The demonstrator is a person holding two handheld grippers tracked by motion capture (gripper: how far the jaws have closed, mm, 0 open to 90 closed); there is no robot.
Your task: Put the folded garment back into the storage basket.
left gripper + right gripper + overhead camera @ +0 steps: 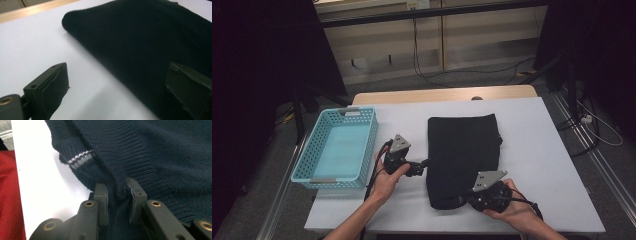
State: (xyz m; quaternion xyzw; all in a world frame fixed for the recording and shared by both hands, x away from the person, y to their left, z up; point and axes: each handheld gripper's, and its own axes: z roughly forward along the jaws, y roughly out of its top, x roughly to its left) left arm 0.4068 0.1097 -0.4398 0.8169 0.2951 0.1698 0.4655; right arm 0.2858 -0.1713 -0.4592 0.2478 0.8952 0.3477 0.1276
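Observation:
A dark navy knit sweater (462, 150) lies folded on the white table (542, 150). My left gripper (424, 164) sits at the sweater's left edge. In the left gripper view its jaws (117, 72) stand wide open, one over bare table and one over the dark sweater (150, 45). My right gripper (459, 201) is at the sweater's near edge. In the right gripper view it (117, 187) is shut on a fold of the ribbed knit (150, 152). A cuff with a grey-white stripe (80, 157) lies just beyond the jaws.
A light blue perforated basket (369, 145) stands at the table's left side, close to my left hand. Bare white tabletop extends right of the sweater. Beyond the far edge are cables on the floor and dark stands. Red fabric (7, 195) shows past the table's near edge.

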